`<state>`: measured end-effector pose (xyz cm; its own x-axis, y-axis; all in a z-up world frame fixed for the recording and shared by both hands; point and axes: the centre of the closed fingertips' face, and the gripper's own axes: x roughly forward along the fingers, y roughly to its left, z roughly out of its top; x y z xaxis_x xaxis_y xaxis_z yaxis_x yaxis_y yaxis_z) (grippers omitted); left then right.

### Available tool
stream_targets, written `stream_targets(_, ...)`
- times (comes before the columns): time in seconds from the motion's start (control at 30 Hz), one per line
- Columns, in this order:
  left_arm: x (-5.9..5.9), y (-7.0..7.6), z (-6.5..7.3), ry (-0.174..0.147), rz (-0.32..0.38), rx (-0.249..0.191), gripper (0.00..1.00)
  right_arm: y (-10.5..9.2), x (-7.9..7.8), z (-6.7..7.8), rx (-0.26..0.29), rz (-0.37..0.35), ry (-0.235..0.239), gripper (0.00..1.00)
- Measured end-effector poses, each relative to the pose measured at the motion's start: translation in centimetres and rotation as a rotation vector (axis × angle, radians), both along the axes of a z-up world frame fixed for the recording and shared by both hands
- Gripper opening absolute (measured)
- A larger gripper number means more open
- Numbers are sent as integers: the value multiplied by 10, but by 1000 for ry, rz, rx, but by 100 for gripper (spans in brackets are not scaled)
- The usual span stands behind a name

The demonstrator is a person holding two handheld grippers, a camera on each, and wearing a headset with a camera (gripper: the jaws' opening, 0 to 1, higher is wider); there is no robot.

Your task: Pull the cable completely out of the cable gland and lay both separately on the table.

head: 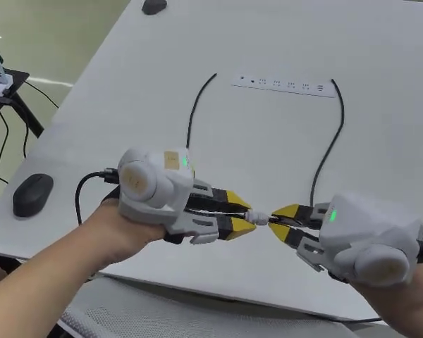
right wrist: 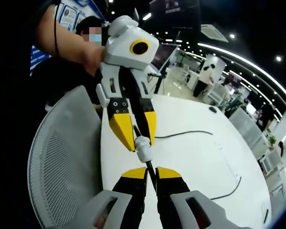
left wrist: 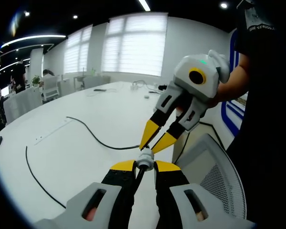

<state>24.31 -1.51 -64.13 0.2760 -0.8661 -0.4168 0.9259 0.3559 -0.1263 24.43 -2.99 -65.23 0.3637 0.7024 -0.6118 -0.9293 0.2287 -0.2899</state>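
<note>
Grippers meet tip to tip above the near edge of the table (head: 268, 42). Left gripper (head: 251, 215) pinches the pale cable gland (head: 259, 219). Right gripper (head: 273, 219) nips the black cable (right wrist: 151, 172) just beside the gland, cable threaded through it.

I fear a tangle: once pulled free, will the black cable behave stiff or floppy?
Probably floppy: the cable lies in loose curves on the table. It looks thin, so it is likely light and apt to trail when dragged.
</note>
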Motion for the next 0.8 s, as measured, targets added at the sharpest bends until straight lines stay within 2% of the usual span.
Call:
stream_targets(0.03,0,0,0,2,-1,0,15,0,0,0,1,-1,-2,2)
stream_targets(0.1,1,0,-1,17,2,-1,15,1,0,0,10,-20,25,2)
stream_targets(0.27,1,-4,-1,14,0,-4,15,-1,1,-1,-2,-33,8,1)
stream_targets(0.43,-1,-8,0,9,8,-9,15,-5,1,-1,18,-67,37,1)
stream_targets(0.8,-5,-10,1,6,19,-3,15,-10,1,-5,22,-108,63,1)
